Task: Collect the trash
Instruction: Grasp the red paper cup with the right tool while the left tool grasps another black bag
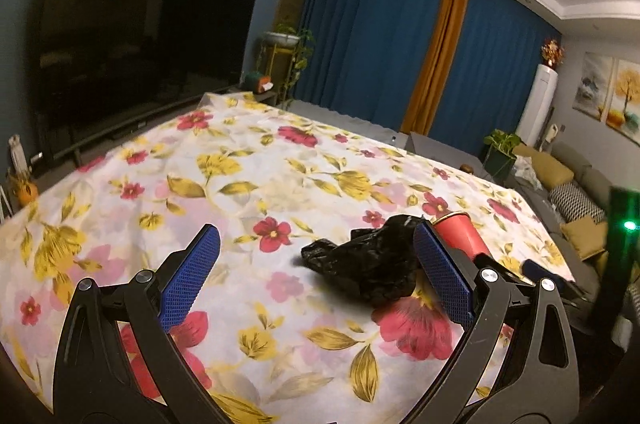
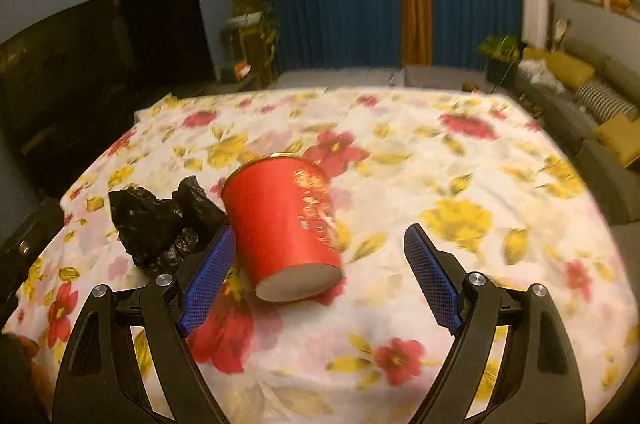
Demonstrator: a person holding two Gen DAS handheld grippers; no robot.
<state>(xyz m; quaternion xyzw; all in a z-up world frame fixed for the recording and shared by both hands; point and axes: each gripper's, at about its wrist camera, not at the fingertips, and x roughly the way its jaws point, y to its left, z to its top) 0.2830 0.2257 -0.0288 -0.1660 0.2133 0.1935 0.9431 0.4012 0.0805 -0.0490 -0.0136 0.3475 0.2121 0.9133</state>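
A crumpled black plastic bag (image 1: 368,258) lies on the flowered tablecloth (image 1: 248,184). My left gripper (image 1: 316,244) is open and empty; the bag lies just ahead, against its right finger. A red paper cup (image 1: 460,232) sits behind that finger. In the right wrist view the red cup (image 2: 286,224) lies tilted on its side, base toward me, between the open fingers of my right gripper (image 2: 320,246), close to the left finger. I cannot tell whether it touches the finger. The black bag (image 2: 164,224) lies to the cup's left.
The table's far and right edges drop off toward a grey sofa with cushions (image 1: 576,192). A large dark TV (image 1: 136,40) stands at the left. Blue curtains (image 1: 376,36) and potted plants (image 1: 500,148) are at the back.
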